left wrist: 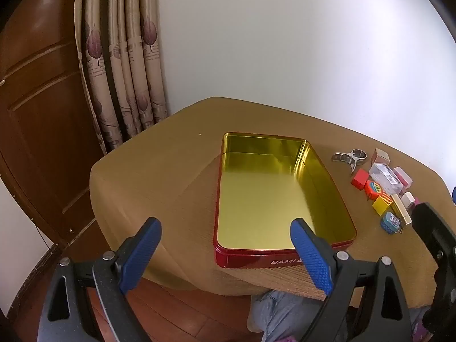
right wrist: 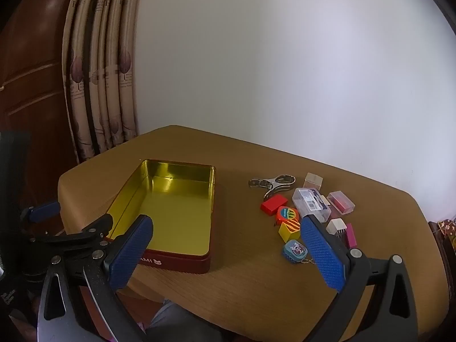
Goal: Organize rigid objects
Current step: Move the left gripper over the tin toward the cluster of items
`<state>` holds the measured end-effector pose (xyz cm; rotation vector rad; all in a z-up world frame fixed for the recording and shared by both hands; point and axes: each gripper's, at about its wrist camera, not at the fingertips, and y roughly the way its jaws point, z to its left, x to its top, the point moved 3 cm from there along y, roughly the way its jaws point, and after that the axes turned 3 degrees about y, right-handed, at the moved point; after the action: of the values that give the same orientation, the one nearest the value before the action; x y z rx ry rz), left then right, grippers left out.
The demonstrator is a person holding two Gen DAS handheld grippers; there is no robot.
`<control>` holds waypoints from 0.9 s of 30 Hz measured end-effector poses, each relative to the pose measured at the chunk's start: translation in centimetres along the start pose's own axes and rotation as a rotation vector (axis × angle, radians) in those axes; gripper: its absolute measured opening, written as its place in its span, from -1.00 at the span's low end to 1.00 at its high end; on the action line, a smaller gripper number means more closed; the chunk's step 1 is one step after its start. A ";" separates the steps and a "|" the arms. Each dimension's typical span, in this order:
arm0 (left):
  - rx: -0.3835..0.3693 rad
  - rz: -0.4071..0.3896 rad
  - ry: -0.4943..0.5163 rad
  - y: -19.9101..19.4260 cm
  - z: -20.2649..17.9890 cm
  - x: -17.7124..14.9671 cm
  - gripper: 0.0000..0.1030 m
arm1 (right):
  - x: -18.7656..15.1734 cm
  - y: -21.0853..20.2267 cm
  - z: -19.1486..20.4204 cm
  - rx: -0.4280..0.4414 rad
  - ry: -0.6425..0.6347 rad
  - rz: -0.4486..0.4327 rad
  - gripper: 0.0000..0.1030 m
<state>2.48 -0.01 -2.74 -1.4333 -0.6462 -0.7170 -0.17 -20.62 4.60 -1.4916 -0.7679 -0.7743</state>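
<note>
An open red tin [left wrist: 248, 258] [right wrist: 182, 263] with a gold inside lies empty on the brown table. To its right is a cluster of small things: a metal tool [right wrist: 270, 183], a red block [right wrist: 274, 204], a clear case [right wrist: 312, 203], a yellow block [right wrist: 289, 229] and a blue charm [right wrist: 295, 251]. They also show in the left wrist view [left wrist: 383, 181]. My left gripper [left wrist: 225, 228] is open and empty above the tin's near edge. My right gripper [right wrist: 228, 225] is open and empty, above the table between the tin and the cluster.
The table [left wrist: 159, 176] stands against a white wall, its left and near edges close by. A curtain [left wrist: 119, 65] and a wooden door [left wrist: 37, 99] are to the left. A person's knee [left wrist: 273, 310] is under the near edge.
</note>
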 end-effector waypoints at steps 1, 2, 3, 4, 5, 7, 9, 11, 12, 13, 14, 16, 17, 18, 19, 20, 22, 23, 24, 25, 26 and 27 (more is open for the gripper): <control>0.000 0.003 0.001 0.0 -0.1 0.1 0.83 | 0.0 -0.1 -0.1 0.000 0.005 0.001 0.99; 0.000 0.003 0.001 0.0 0.0 0.1 0.83 | -0.1 -0.1 -0.2 -0.002 0.008 0.000 0.99; 0.000 0.004 0.002 0.0 0.0 0.1 0.83 | -0.1 -0.2 -0.3 -0.003 0.010 0.000 0.99; -0.002 0.005 0.003 0.0 0.0 0.1 0.83 | -0.1 -0.3 -0.5 -0.004 0.013 0.000 0.99; -0.002 0.007 0.005 0.0 0.0 0.1 0.83 | -0.1 -0.3 -0.7 -0.006 0.018 0.001 0.99; -0.002 0.008 0.010 -0.1 0.0 0.0 0.83 | -0.2 -0.3 -1.0 -0.007 0.025 0.006 0.99; 0.000 0.007 0.015 -0.1 0.0 0.0 0.83 | -0.4 -0.2 -1.3 -0.013 0.029 0.013 0.99; 0.002 0.008 0.023 -0.1 -0.2 0.1 0.83 | -0.5 -0.1 -2.0 -0.015 0.040 0.019 0.99; 0.002 0.009 0.026 -0.1 -0.3 0.1 0.83 | -0.6 -0.1 -2.3 -0.015 0.045 0.023 0.99; 0.002 0.009 0.027 0.0 -0.4 0.1 0.83 | -0.6 -0.1 -2.5 -0.018 0.047 0.026 0.99; 0.003 0.008 0.030 -0.1 -0.5 0.1 0.83 | -0.7 -0.1 -2.8 -0.023 0.048 0.029 0.99; 0.006 0.008 0.037 0.0 -0.7 0.2 0.83 | -0.9 -0.1 -3.5 -0.032 0.053 0.032 0.99; 0.007 0.008 0.039 0.0 -0.8 0.2 0.83 | -1.0 0.0 -3.9 -0.036 0.057 0.035 0.99; 0.006 0.008 0.042 0.0 -0.8 0.2 0.83 | -1.1 0.0 -4.2 -0.041 0.061 0.039 0.99; 0.006 0.008 0.045 0.0 -0.9 0.2 0.83 | -1.3 0.1 -4.7 -0.048 0.065 0.043 0.99; 0.008 0.007 0.048 0.0 -1.0 0.2 0.83 | -1.4 0.2 -5.2 -0.054 0.072 0.048 0.99; 0.007 0.007 0.055 0.0 -1.2 0.2 0.83 | -1.7 0.3 -6.1 -0.065 0.088 0.057 0.99; 0.006 0.007 0.057 -0.1 -1.2 0.1 0.83 | -1.7 0.3 -6.6 -0.072 0.095 0.061 0.99; 0.008 0.006 0.059 -0.1 -1.3 0.1 0.83 | -1.8 0.4 -7.1 -0.078 0.100 0.066 0.99; 0.010 0.006 0.062 -0.1 -1.4 0.0 0.83 | -1.9 0.5 -7.6 -0.087 0.104 0.070 0.99; 0.008 0.007 0.064 -0.1 -1.5 0.0 0.83 | -2.1 0.6 -8.1 -0.095 0.110 0.073 0.99; 0.007 0.008 0.066 0.0 -1.5 0.0 0.83 | -2.2 0.7 -8.6 -0.103 0.116 0.077 0.99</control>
<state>2.42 -1.54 -2.77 -1.3994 -0.5907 -0.7516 -1.08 -29.26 2.81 -1.5446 -0.5874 -0.8449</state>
